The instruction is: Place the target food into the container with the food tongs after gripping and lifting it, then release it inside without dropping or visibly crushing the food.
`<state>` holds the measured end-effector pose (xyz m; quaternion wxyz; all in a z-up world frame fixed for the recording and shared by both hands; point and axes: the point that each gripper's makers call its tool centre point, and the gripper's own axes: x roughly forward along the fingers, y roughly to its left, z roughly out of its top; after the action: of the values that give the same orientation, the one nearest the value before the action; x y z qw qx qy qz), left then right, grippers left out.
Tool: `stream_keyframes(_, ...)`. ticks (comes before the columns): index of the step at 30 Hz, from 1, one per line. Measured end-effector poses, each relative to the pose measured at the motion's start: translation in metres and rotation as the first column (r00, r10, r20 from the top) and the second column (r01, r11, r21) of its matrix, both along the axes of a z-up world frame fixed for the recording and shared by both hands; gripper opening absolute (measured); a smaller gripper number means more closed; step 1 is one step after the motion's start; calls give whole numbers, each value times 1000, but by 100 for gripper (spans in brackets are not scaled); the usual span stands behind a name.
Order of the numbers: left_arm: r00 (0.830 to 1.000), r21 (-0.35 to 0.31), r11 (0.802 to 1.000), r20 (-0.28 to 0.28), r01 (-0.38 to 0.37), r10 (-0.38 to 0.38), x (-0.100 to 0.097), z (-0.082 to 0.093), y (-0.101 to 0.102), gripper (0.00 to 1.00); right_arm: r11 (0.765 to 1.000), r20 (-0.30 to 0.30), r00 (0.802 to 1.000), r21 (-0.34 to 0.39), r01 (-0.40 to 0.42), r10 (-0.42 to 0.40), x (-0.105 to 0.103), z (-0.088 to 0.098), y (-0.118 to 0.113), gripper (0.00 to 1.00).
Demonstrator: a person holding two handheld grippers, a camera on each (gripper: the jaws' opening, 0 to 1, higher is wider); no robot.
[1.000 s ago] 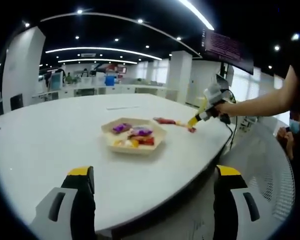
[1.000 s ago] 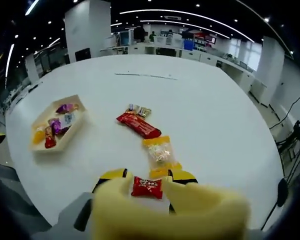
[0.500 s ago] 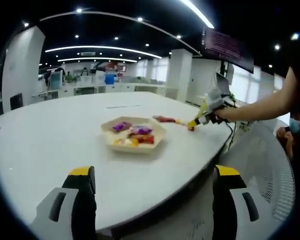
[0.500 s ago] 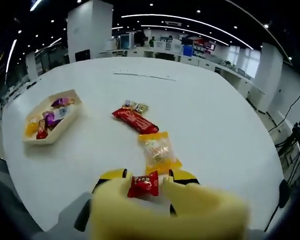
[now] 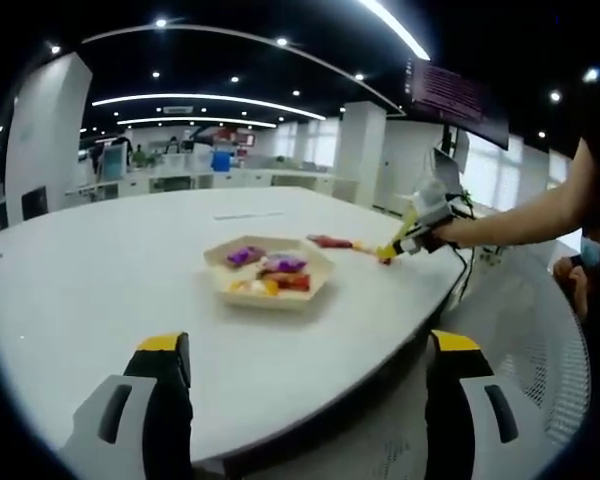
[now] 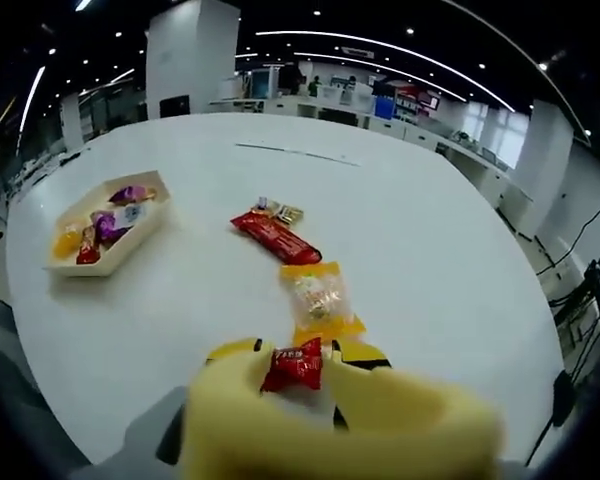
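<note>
In the right gripper view the hexagonal container sits at the far left of the white surface, already holding several wrapped sweets. Right of it lie a red bar wrapper and a yellow snack packet. Nearest, the yellow food tongs pinch a small red wrapped candy, lifted clear of the surface — the right gripper is clenched on the tongs. The candy's long axis runs roughly left to right across the tips. The risk is a slip during the carry leftward, since the grip looks shallow. The left gripper hangs released, jaws wide apart — idle.
</note>
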<state>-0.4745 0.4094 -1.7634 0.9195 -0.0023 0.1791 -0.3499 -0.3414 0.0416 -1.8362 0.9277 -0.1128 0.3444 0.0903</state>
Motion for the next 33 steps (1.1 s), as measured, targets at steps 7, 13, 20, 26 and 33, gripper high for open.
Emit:
stream_keyframes(7, 1000, -1, 1000, 2, -1, 1, 0, 0, 0, 94, 999, -2, 1000, -38, -9, 9, 1, 0, 5, 21)
stream_keyframes(13, 1000, -7, 1000, 1, -3, 3, 0, 1, 1, 94, 1000, -11, 1000, -29, 2, -2, 0, 1, 3, 22)
stream_keyframes(20, 1000, -9, 1000, -3, 2, -2, 0, 0, 0, 94, 998, -22, 998, 22, 52, -51, -1, 2, 1, 22)
stream_keyframes(26, 1000, -9, 1000, -6, 5, -5, -1, 0, 0, 93, 999, 14, 999, 42, 33, -34, 7, 20, 9, 22)
stream_keyframes(33, 1000, -10, 1000, -7, 14, -14, -2, 1, -2, 92, 999, 58, 998, 36, 28, -30, 18, 49, 15, 22)
